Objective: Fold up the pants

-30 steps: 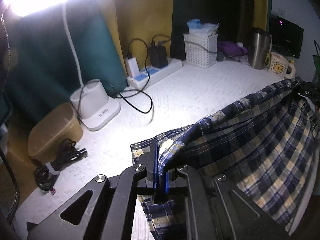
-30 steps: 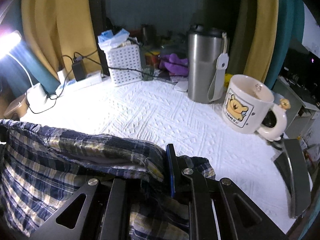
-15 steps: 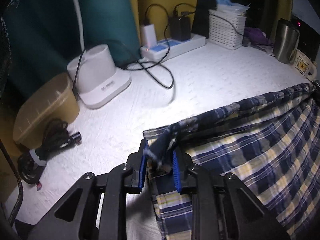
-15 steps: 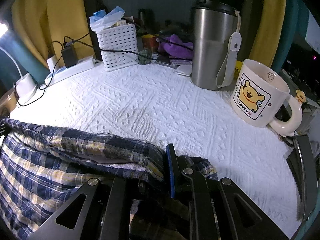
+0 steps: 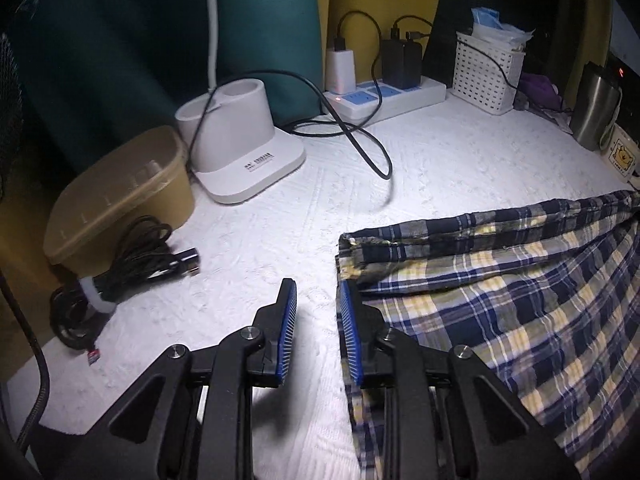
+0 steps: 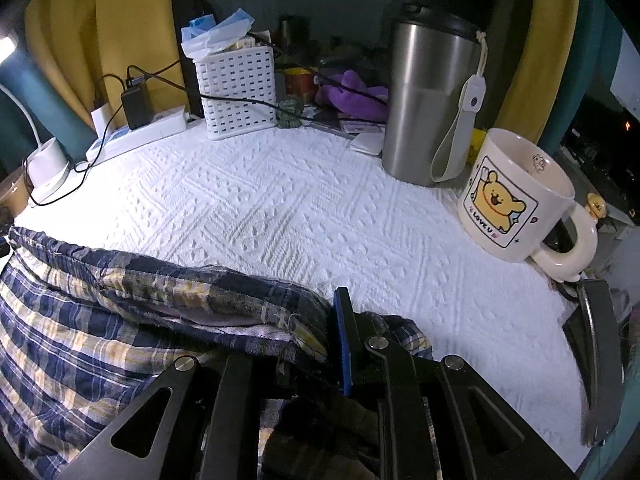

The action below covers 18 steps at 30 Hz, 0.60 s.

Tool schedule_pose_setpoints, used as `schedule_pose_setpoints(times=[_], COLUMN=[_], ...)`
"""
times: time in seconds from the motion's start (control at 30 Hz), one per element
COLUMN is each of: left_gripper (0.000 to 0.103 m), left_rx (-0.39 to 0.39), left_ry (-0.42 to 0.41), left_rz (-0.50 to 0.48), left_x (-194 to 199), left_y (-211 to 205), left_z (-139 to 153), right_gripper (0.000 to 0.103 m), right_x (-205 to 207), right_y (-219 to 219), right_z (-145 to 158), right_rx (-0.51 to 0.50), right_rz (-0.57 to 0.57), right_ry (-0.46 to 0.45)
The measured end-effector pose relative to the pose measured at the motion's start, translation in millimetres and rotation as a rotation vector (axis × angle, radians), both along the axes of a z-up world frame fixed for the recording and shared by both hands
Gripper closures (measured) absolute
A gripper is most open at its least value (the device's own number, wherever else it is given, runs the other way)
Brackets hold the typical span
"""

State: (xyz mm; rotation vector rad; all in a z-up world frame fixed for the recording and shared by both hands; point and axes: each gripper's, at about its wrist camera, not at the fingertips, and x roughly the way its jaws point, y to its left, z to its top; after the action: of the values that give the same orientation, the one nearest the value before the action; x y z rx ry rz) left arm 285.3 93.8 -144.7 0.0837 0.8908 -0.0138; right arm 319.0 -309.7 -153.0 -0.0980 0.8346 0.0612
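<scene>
- My left gripper (image 5: 316, 332) stands open and empty, just beside the pants' (image 5: 500, 300) left corner.
- My right gripper (image 6: 320, 344) is easing open, the waistband (image 6: 200, 296) bunched between its pads.
- The pants lie flat on the white cloth (image 6: 304, 208), well short of the mug (image 6: 516, 196).
- Risk: a thread snagged on my right pad (frayed hem) could drag the fold askew.

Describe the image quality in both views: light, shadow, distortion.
Left wrist view: dim, bluish, fisheye corners black; the left tongs cast a dark shadow on the white cloth. Right wrist view: brighter cloth, lamp glare at the upper-left edge; tumbler and mug lean with lens bending; plaid pants sharp.
</scene>
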Motion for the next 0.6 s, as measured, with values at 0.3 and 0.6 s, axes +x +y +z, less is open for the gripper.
schedule_pose_setpoints(times=[0.3, 0.6], left_gripper=[0.061, 0.06], left_rx=[-0.006, -0.038], left_ry=[-0.048, -0.055], left_rz=[0.036, 0.01], left_x=[-40, -86], left_y=[8, 0], left_z=[23, 29], right_gripper=[0.031, 0.017], right_x=[-27, -62], right_y=[0, 0], right_z=[24, 45], right_rx=[0.009, 0.006], right_rz=[0.018, 0.003], right_ry=[-0.055, -0.101])
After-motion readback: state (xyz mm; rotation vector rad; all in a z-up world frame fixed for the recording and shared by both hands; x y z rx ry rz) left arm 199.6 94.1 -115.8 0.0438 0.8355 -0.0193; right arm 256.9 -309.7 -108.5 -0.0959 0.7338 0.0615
